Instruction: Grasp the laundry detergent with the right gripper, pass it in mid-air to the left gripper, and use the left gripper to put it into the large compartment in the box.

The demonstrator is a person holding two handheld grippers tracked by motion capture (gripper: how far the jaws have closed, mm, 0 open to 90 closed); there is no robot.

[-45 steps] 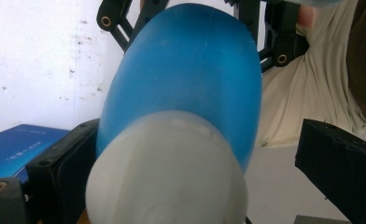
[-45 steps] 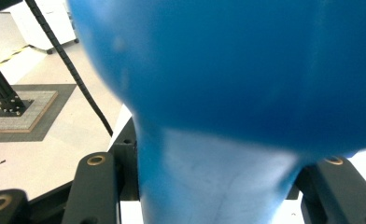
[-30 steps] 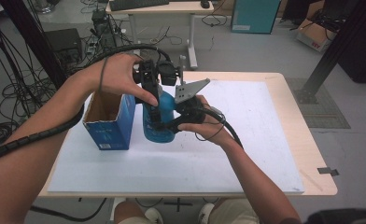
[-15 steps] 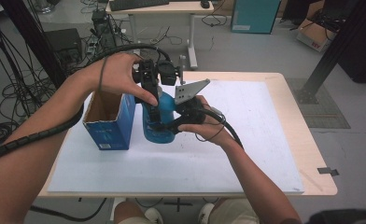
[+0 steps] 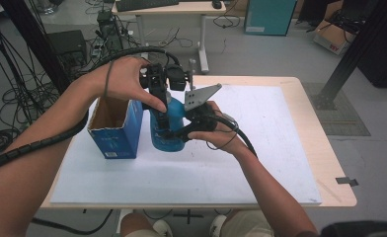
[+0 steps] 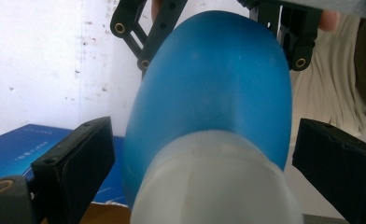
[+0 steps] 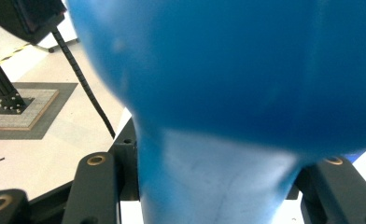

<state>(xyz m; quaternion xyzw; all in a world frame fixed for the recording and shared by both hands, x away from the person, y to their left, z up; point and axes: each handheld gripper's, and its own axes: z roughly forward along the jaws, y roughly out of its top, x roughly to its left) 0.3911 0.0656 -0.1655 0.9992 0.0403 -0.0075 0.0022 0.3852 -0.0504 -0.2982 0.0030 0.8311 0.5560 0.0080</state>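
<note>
The rounded blue plastic bottle (image 5: 168,129) stands upright on the bench's white sheet (image 5: 241,163), long axis vertical, just beside the open blue cardboard box (image 5: 113,129). The right gripper (image 5: 171,133) comes in level, its fingers clenched on the body. The left gripper (image 6: 204,154) hangs above the whitish cap (image 6: 214,182), which lies between its fingers (image 6: 80,161); these have just been closing, not yet touching.

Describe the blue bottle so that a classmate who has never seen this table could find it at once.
Start at the white sheet covering the wooden table. Near its left end stands an open blue cardboard box; the rounded blue plastic bottle stands upright just to its right. Unlike the square box, it is curved and glossy with a pale cap.
</note>
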